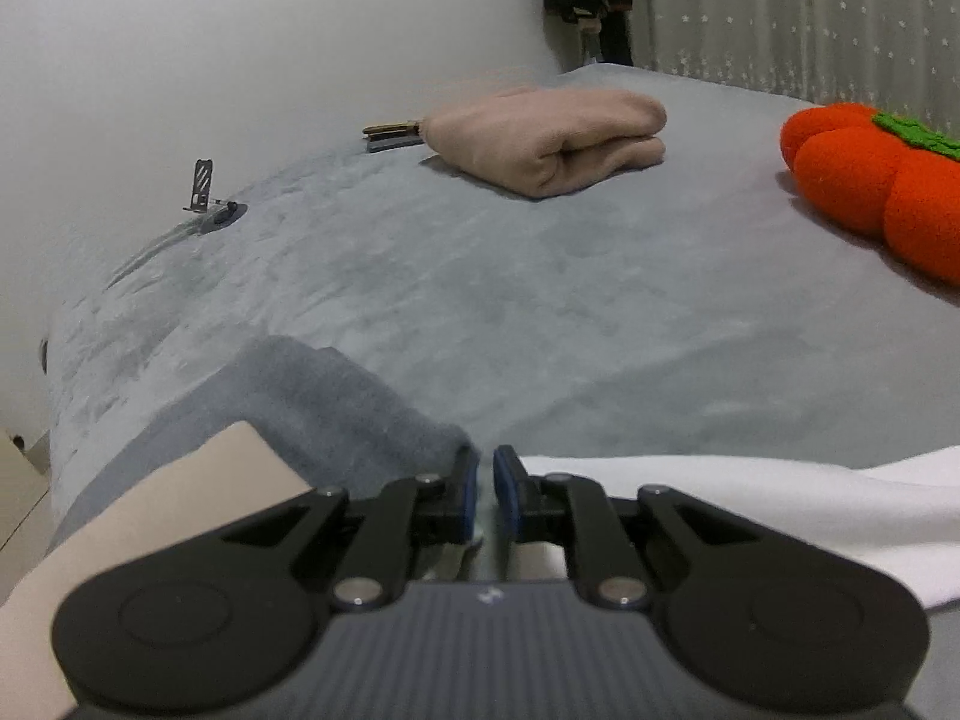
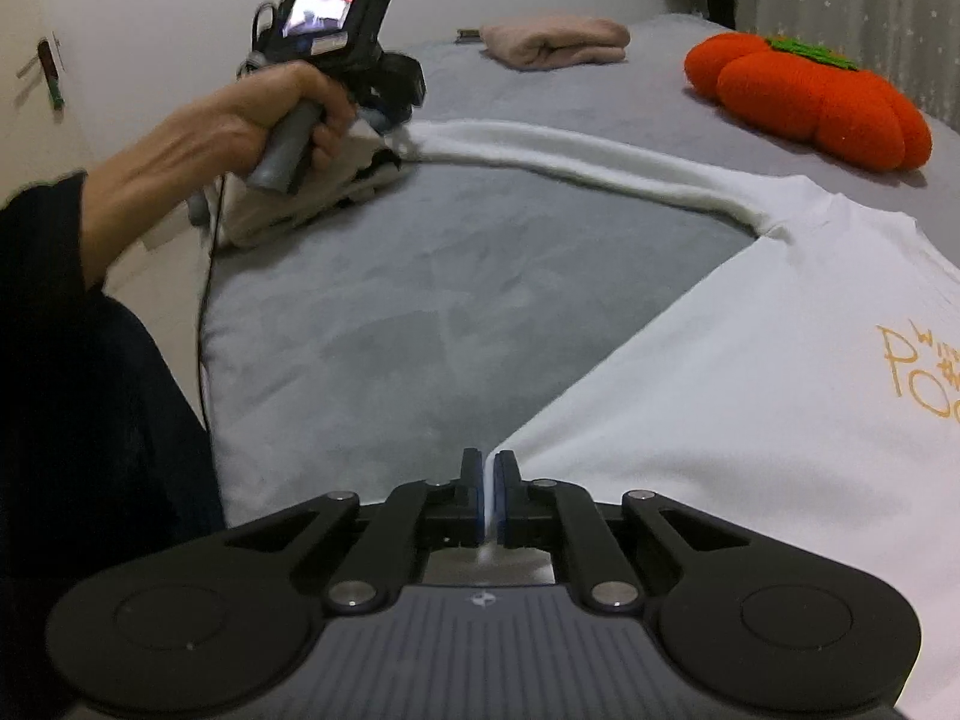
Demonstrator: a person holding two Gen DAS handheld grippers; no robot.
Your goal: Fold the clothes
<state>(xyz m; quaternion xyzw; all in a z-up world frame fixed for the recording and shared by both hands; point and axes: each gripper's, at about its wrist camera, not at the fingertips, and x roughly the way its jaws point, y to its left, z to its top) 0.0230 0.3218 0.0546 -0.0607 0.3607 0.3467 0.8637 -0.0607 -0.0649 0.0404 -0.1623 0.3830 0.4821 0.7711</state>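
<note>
A white long-sleeved shirt (image 2: pixel 750 372) with orange print lies on the grey bed cover (image 2: pixel 432 276), body at the right. My right gripper (image 2: pixel 489 462) is shut on the corner of its hem. One sleeve (image 2: pixel 576 162) stretches left across the bed to my left gripper (image 2: pixel 390 126), which a hand (image 2: pixel 240 120) holds low over the bed's left edge. In the left wrist view the left gripper (image 1: pixel 486 468) is shut with a thin strip of pale cloth pinched between its pads, and the white shirt (image 1: pixel 780 510) runs off to the right.
A folded pink garment (image 1: pixel 552 144) lies at the far end of the bed, an orange pumpkin cushion (image 1: pixel 870 180) at the far right. A small phone stand (image 1: pixel 204 192) stands by the wall. Cream cloth (image 2: pixel 288 204) lies under the left hand. A raised fold of grey cover (image 1: pixel 330 396) sits near the left gripper.
</note>
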